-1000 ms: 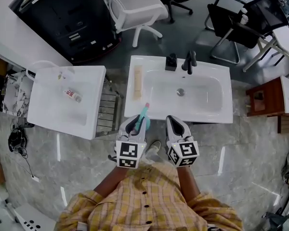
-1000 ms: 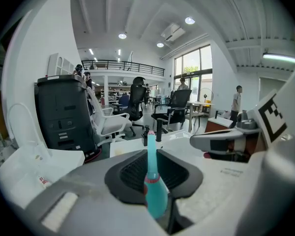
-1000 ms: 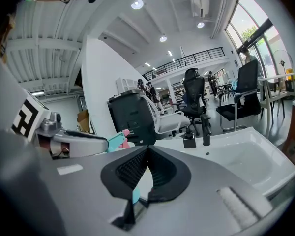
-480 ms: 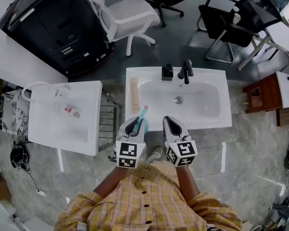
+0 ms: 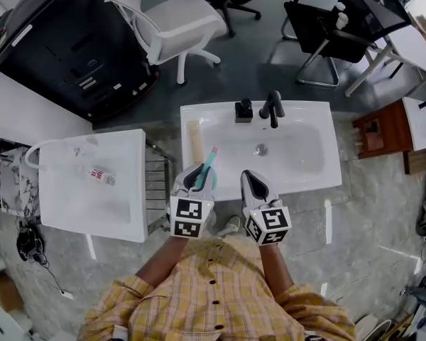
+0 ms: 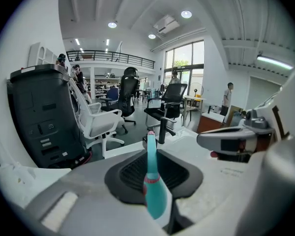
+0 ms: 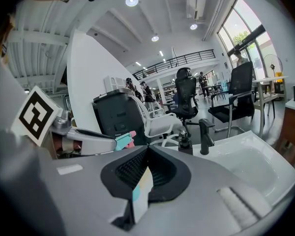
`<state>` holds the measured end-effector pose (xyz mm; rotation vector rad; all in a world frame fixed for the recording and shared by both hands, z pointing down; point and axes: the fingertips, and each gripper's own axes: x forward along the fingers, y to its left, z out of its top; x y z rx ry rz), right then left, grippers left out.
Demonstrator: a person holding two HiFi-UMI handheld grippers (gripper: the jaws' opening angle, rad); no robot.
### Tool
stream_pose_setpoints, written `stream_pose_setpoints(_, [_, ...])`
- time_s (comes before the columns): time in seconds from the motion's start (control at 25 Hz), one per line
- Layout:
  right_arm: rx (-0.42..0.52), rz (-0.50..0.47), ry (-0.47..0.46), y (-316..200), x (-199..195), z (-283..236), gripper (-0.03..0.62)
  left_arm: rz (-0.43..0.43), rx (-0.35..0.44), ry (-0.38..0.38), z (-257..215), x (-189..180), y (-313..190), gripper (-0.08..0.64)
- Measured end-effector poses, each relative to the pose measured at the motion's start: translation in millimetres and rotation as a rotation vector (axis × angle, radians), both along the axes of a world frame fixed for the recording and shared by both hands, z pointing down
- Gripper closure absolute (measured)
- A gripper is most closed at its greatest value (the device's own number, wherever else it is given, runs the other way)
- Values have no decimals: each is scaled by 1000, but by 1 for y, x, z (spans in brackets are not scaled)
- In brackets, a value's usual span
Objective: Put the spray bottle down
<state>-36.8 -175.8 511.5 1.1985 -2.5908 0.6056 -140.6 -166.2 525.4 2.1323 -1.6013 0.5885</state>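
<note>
**Left gripper clamped on the spray bottle at the sink's near edge**

The left gripper [image 5: 197, 179] is clamped on the teal spray bottle [image 5: 208, 163]. The bottle's pink-tipped nozzle projects ahead of the gripper's tips, over the near rim of the white sink [image 5: 326, 180]. The right gripper [image 5: 249, 179] is held just beside it, on its right, with the jaws drawn together. Only a thin pale-and-teal sliver is seen in the slit, and what it is cannot be told.

Only in the head view are both forearms seen, stretched forward from a plaid shirt [image 5: 220, 297]. The two grippers are held parallel there and tilted downward. The grip itself is shown only in the left gripper view, where the bottle's body is pinched between the dark pads [image 6: 130, 173]. In the right gripper view a black tap [image 7: 205, 136] is seen ahead of that gripper and slightly to its right. The bottle's pink tip is seen there too, off to that gripper's left.
</note>
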Motion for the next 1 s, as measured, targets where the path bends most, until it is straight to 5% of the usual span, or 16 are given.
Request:
stream_pose_setpoints(0.36, [4, 13, 5, -19, -10, 2, 591, 49, -85, -25, 13, -9, -32, 492])
stream_pose_setpoints(1.0, [-23, 64, 9, -45, -14, 15, 591, 108, -91, -68, 32, -19, -114, 492])
